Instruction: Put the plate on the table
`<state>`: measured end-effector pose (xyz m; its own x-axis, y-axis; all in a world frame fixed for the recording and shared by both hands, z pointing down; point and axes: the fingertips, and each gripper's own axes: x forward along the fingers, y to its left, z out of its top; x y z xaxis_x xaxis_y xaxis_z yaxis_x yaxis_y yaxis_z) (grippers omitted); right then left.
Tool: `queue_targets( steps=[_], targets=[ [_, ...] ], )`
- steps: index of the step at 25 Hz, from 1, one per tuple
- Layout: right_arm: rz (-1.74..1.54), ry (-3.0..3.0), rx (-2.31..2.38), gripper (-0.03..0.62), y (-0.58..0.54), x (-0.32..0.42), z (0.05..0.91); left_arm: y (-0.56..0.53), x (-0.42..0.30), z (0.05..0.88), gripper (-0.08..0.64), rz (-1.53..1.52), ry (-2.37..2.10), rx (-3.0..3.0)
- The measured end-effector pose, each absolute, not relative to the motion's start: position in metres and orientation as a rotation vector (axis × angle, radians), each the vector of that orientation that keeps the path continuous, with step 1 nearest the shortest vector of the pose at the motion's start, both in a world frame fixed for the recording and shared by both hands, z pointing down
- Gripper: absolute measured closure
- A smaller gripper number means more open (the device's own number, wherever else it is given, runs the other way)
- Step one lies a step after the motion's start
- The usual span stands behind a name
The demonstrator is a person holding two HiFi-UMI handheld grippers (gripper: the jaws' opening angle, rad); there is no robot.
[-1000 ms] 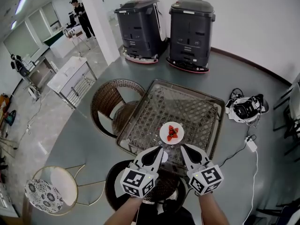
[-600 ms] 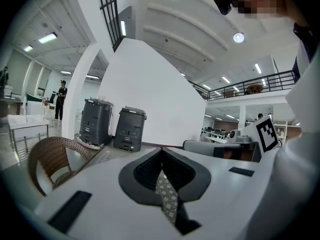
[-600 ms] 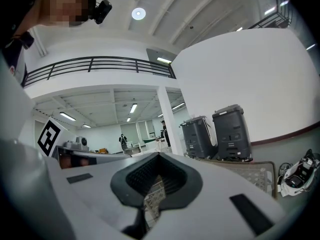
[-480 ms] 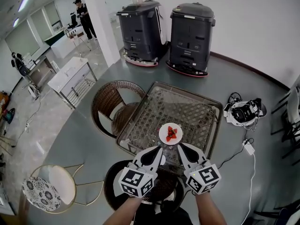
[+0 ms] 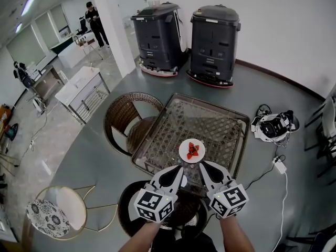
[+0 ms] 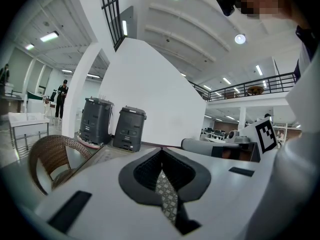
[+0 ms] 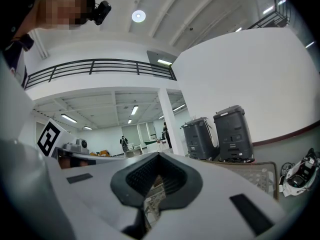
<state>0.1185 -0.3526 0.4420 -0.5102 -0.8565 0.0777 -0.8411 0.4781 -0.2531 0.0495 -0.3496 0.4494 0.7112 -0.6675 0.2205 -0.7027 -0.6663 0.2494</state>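
Observation:
A small white plate [image 5: 192,150] with red pieces on it rests on the glass top of the square wicker table [image 5: 210,121], near its front edge. My left gripper [image 5: 180,168] and my right gripper [image 5: 202,165] hover side by side just short of the plate, over the table's near edge, tips pointing at it without touching. Both are shut with nothing held. In the left gripper view the jaws [image 6: 161,150] meet at the tip, and the right gripper view [image 7: 159,155] shows the same. Neither gripper view shows the plate.
A wicker chair [image 5: 126,121] stands at the table's left and a dark round stool [image 5: 178,214] lies below my grippers. Two dark grey machines [image 5: 157,33] [image 5: 212,38] stand behind the table. A headset with cables [image 5: 273,125] lies on the floor at right.
The head view has shifted slightly. Both grippers and the plate keep their places relative to each other.

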Motion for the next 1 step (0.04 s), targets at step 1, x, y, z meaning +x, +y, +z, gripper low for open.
queue_targets(
  steps=[1],
  targets=[
    [-0.402, 2.649, -1.524, 0.588, -0.3521, 0.1192, 0.4410, -0.3488, 0.0504, 0.4487, 0.552, 0.157, -1.073, 2.603]
  ],
)
